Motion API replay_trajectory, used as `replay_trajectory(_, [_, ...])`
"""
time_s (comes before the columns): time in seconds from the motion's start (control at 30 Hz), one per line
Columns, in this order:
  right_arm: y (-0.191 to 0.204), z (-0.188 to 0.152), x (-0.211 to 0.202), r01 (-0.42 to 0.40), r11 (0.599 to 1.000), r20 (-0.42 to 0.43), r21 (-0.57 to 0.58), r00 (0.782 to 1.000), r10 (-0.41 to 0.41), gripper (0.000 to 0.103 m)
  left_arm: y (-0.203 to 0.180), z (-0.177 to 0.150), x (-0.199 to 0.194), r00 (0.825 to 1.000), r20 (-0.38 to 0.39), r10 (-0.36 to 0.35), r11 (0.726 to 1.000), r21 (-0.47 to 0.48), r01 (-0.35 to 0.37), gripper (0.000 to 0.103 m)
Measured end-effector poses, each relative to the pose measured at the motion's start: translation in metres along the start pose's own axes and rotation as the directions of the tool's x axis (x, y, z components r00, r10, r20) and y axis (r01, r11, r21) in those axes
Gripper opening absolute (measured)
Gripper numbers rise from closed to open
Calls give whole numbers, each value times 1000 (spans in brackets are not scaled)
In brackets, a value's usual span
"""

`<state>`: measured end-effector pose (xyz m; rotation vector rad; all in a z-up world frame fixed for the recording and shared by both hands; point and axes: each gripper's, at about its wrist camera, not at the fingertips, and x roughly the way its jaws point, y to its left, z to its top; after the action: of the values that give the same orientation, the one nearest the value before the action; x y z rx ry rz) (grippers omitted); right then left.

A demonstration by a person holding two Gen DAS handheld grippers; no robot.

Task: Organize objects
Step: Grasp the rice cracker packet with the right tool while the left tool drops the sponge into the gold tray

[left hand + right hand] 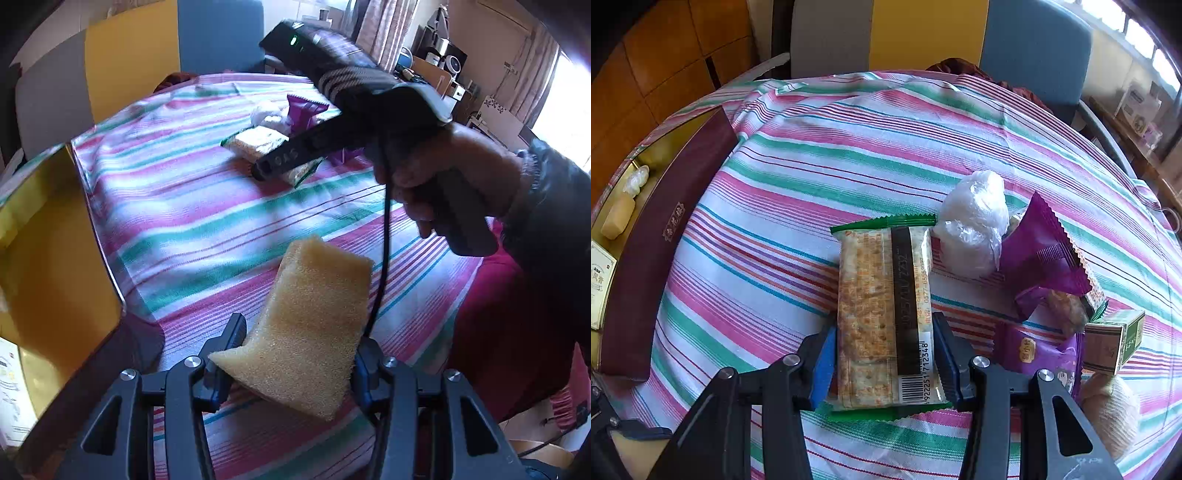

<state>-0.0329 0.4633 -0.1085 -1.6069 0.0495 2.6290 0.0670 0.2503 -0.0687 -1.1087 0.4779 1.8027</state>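
Note:
My left gripper (301, 334) is shut on a yellow sponge (317, 302), which stands up from the jaws, bent at its lower left, above the striped cloth (192, 221). My right gripper (885, 328) is shut on a green-edged cracker packet (882, 314) lying lengthwise between its blue pads on the cloth. In the left wrist view a hand (436, 184) holds the right gripper (269, 166), whose tip points down onto the same packet (258, 142) further back. A maroon box (665, 240) with a gold inside (55, 258) stands open at the left edge.
Right of the cracker packet lie a white plastic-wrapped bundle (975, 221), purple snack packets (1041, 251) and a small green carton (1115, 339). Small pale items (618, 218) sit inside the box. Grey, yellow and blue chair backs (923, 33) stand behind the table.

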Motion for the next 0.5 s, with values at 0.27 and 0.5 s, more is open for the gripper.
replay_trajectory(0.27, [2, 0, 0, 11, 1000, 5, -11, 1000, -11, 48, 21, 2, -52, 996, 87, -19, 999, -36, 22, 51])
replay_trajectory(0.5, [5, 1, 0, 24, 1000, 5, -19, 1000, -24, 48, 128, 18, -110, 977, 208, 45, 932, -361, 34, 51])
